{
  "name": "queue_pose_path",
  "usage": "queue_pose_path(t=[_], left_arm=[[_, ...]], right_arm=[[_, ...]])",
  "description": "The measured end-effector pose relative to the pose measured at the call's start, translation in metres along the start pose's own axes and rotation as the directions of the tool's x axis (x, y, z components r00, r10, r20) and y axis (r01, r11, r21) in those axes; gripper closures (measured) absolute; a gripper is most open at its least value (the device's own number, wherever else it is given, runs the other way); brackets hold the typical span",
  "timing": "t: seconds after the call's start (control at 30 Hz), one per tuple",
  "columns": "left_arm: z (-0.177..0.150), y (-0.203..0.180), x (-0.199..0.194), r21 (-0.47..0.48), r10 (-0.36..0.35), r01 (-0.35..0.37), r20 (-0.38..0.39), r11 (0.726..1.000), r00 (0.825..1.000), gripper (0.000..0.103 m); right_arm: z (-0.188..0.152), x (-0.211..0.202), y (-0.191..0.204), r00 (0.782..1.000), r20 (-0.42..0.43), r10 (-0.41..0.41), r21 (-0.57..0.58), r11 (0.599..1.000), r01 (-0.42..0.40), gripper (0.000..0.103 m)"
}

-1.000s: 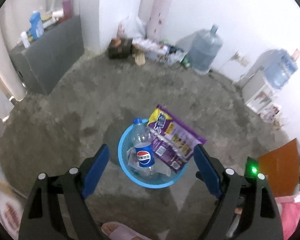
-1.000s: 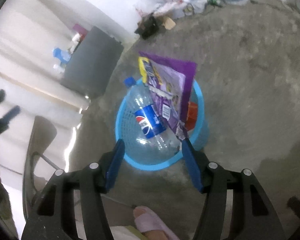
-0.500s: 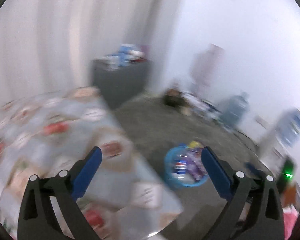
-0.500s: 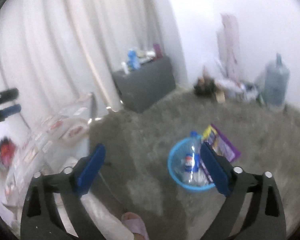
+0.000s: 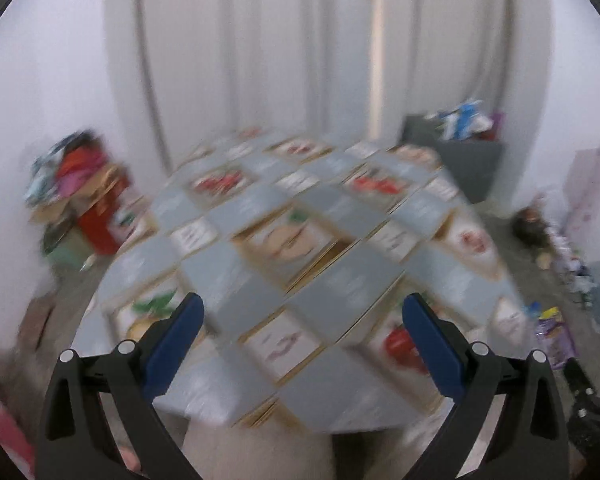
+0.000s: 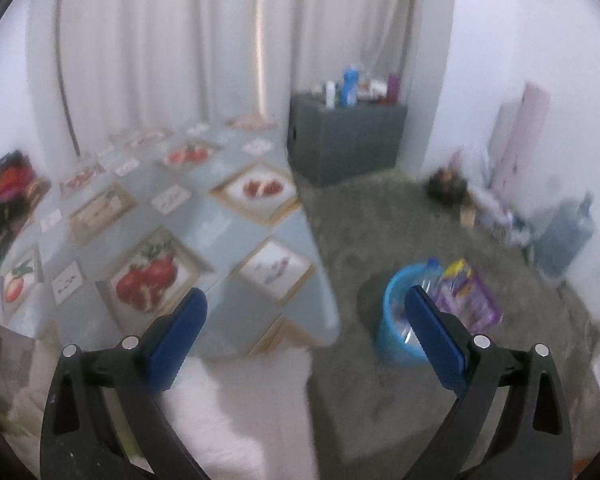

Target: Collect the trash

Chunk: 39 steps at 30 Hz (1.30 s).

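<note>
both views are smeared with motion blur. the left gripper (image 5: 302, 326) has its blue fingers (image 5: 174, 342) spread wide apart with nothing between them, and it looks out over a table (image 5: 236, 280) covered in a grey-blue cloth printed with fruit pictures. white curtains (image 5: 308, 52) hang behind the far edge of the table. a heap of colourful boxes (image 5: 80, 196) sits on the floor to the left, and a dark grey cabinet (image 5: 456, 164) with bottles on top stands far right. at the right edge of this view a purple snack bag (image 5: 554, 336) shows, too blurred to make out more.

the right gripper (image 6: 304, 330) is also spread wide and holds nothing. in its view the table (image 6: 228, 224) fills the left half. on the grey floor (image 6: 380, 216) to the right of the table stands a blue basket (image 6: 392, 332), its near side partly behind the right finger. a clear plastic bottle (image 6: 430, 274) with a blue cap and the purple snack bag (image 6: 468, 296) stick up out of the basket. a large water jug (image 6: 564, 236) stands near the far right wall, with a row of small clutter beside it that cannot be identified.
</note>
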<state>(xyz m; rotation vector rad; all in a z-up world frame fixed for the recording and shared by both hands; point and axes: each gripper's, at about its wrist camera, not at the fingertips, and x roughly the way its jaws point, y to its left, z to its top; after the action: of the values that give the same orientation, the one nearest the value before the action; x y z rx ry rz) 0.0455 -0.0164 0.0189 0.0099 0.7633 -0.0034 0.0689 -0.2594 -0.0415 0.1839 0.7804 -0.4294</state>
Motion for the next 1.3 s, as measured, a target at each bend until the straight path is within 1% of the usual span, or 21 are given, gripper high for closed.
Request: queue_pose_path(t=[0.1,0.13,0.17,0.2,0.33,0.6,0.97,1.3], left_arm=[[-0.016,0.004,0.013,-0.008,0.032,-0.032,-0.079,0.999,0.996,0.006],[-0.021,0.005,0.016,-0.007,0.043,-0.044,-0.104,0.999,0.994,0.006],[-0.025,0.006,0.016,-0.006,0.049,-0.05,-0.114,0.999,0.992,0.006],[-0.028,0.006,0.018,-0.004,0.057,-0.058,-0.124,0.998,0.991,0.006],[-0.034,0.003,0.015,0.021,0.076,-0.074,-0.117,0.997,0.99,0.006],[-0.034,-0.012,0.015,0.077,0.061,-0.052,-0.115,0.996,0.992,0.006],[-0.035,-0.02,0.014,0.097,0.043,-0.031,-0.122,0.995,0.992,0.006],[-0.036,-0.02,0.013,0.097,0.043,-0.031,-0.123,0.995,0.991,0.006]], right_arm=[[-0.008,-0.001,0.005,0.998,-0.03,-0.051,0.008,0.999,0.051,0.008],[-0.009,-0.002,0.007,0.996,-0.038,-0.08,0.004,0.997,0.08,0.008],[-0.012,-0.001,0.005,0.993,-0.047,-0.105,0.002,0.994,0.105,0.008],[-0.014,-0.001,0.008,0.992,-0.054,-0.112,-0.001,0.994,0.112,0.008],[-0.02,0.0,0.008,0.987,-0.08,-0.137,-0.026,0.99,0.136,0.008],[-0.025,0.002,0.004,0.983,-0.1,-0.157,-0.031,0.988,0.154,0.008],[-0.025,0.001,0.004,0.982,-0.089,-0.169,-0.027,0.986,0.167,0.008],[-0.023,0.0,0.002,0.981,-0.087,-0.172,-0.031,0.985,0.17,0.008]])
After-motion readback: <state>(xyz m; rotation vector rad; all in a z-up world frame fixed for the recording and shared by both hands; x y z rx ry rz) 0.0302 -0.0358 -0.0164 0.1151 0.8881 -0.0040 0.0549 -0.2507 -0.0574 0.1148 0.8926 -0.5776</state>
